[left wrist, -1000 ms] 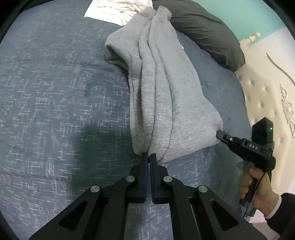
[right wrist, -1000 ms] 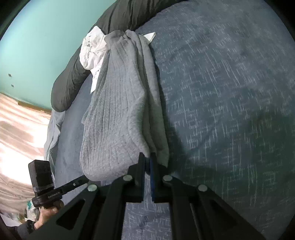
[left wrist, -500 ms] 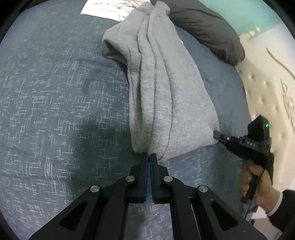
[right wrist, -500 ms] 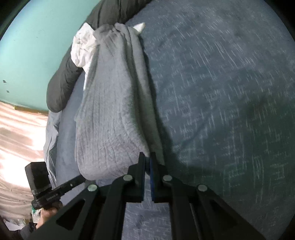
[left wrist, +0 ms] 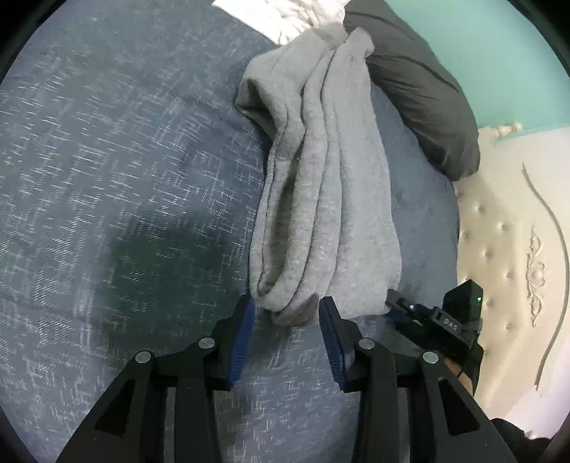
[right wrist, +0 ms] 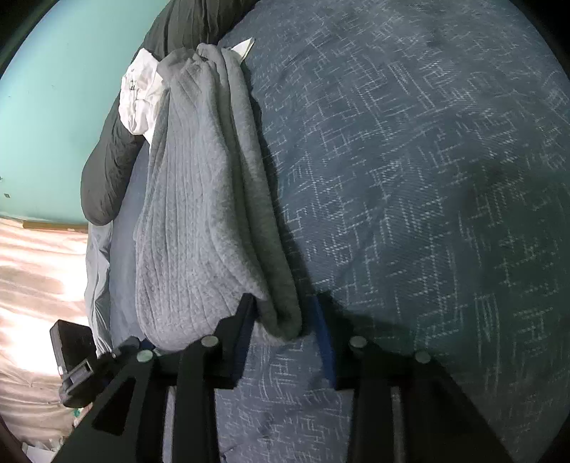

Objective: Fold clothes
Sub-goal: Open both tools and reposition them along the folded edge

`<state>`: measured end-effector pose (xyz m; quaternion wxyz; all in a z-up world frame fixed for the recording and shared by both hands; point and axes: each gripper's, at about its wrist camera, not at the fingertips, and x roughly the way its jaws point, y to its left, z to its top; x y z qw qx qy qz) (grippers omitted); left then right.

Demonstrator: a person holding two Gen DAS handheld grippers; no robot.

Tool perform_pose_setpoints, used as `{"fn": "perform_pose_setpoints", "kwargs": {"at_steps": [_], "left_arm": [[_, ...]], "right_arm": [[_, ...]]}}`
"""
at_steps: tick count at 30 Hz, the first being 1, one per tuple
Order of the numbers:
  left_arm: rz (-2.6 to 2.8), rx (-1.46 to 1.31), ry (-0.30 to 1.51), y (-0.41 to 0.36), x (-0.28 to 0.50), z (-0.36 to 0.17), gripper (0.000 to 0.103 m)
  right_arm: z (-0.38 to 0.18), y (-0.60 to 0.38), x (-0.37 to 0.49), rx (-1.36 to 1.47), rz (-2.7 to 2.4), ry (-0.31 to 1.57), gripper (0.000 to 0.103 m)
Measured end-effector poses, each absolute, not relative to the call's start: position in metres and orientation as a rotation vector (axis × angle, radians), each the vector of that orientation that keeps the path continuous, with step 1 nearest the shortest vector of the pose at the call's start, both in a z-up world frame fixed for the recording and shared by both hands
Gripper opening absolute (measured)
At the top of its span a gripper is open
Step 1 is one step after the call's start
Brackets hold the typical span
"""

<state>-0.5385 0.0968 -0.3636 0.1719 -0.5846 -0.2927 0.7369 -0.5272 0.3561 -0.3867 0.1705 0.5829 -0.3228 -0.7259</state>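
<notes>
Left wrist view: the left gripper [left wrist: 286,310] has its jaws spread apart, blue pads facing each other, and the near end of a folded grey garment [left wrist: 327,199] lies in the gap between them, not pinched; the garment runs as a long, layered strip from the fingertips toward 12 o'clock over a dark blue patterned bedspread [left wrist: 124,178]; its far end touches a black pillow [left wrist: 420,96] at 1 o'clock, with a white cloth [left wrist: 285,17] just beyond it at 12 o'clock; at 4 o'clock the right gripper [left wrist: 395,302] reaches in beside the garment's near corner, held by a hand [left wrist: 463,370] that is mostly hidden behind the tool; a cream tufted headboard [left wrist: 516,249] fills the 3 o'clock edge, under a turquoise wall [left wrist: 481,53].

Right wrist view: the right gripper [right wrist: 285,320] is likewise parted, the rounded folded end of the grey garment [right wrist: 199,213] sitting between its fingers without being squeezed; the strip stretches toward 11 o'clock, where the white cloth [right wrist: 140,96] and black pillow [right wrist: 107,171] lie against the turquoise wall [right wrist: 53,107]; the bedspread [right wrist: 409,178] spreads from 12 to 5 o'clock; the left gripper [right wrist: 124,350] shows at 8 o'clock beside the garment's near edge, its fingertips too hidden here to judge.
</notes>
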Motion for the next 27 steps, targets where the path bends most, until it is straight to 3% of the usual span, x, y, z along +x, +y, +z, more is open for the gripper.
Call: {"fn": "perform_pose_setpoints", "kwargs": {"at_steps": [5,21,24,25,27], "left_arm": [[2.049,-1.675,-0.931,0.095,-0.545,-0.375,0.043],[1.998,-1.671,-1.012,0.093,-0.559,-0.397,0.044],[1.985,-1.663,-1.028,0.091,-0.557,-0.398,0.044],[1.981,-1.660,-1.033,0.091,-0.557,-0.399,0.044],[1.983,-1.655,-1.030,0.090,-0.556,-0.398,0.043]], "right_arm": [[-0.387,0.352,-0.532,1.644,-2.004,-0.953,0.056],[-0.390,0.337,-0.548,1.626,-2.009,-0.833,0.058],[-0.391,0.334,-0.551,1.612,-1.989,-0.854,0.052],[-0.392,0.335,-0.550,1.610,-1.975,-0.866,0.042],[-0.394,0.335,-0.548,1.611,-1.959,-0.866,0.033]]}}
